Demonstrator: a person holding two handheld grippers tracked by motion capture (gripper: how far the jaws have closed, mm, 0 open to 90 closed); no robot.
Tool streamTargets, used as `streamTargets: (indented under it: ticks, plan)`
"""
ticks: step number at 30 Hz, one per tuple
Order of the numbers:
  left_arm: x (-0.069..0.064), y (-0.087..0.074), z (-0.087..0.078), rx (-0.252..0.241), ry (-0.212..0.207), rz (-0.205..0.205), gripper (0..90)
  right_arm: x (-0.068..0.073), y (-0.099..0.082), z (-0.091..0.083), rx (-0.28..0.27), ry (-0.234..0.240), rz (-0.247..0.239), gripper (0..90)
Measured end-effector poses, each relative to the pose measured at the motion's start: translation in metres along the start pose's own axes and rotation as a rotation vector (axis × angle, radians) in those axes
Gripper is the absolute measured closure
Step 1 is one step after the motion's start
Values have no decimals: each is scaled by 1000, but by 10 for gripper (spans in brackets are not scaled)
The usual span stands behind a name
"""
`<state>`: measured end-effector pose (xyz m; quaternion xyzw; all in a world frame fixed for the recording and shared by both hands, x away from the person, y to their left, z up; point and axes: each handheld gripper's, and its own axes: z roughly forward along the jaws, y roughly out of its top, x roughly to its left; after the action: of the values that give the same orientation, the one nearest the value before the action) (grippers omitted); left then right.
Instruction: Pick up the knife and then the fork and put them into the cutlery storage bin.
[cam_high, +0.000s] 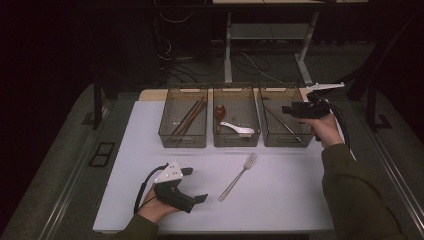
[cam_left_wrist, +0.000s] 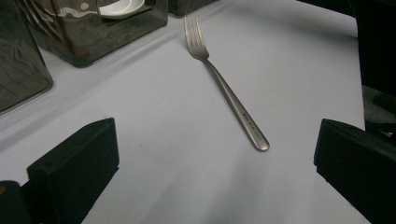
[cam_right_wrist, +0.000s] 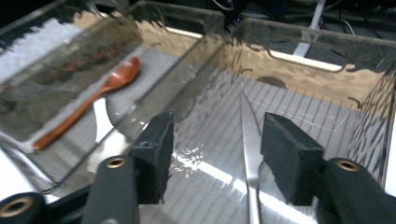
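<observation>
Right gripper jaws apart over ribbed clear bin – steel knife inside, unheld. Left gripper wide near matte fork – white table.

Right hand-held gripper over rightmost bin, jaws apart; knife inside. Fork on desk, near left hand-held gripper.

White table: fork lying bare, three bins along far edge.
</observation>
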<state>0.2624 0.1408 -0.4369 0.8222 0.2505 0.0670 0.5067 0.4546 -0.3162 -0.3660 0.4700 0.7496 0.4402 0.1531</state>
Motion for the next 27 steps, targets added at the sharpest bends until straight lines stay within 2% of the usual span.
streamTargets:
  ticks: [5,11,20,22,27]
  plan:
    - [0,0,0,1,2,-2,0,12,-3,-15,-47,16,5,286]
    - [0,0,0,3,1,-3,0,27,-12,-29,-51,31,-21,199]
    - [0,0,-1,-4,12,-10,0,52,-36,-46,-76,39,-71,174]
    - [0,0,-1,-2,13,-7,0,58,-44,-49,-74,53,-82,148]
    - [-1,0,0,5,20,-7,0,72,-63,-54,-74,80,-109,148]
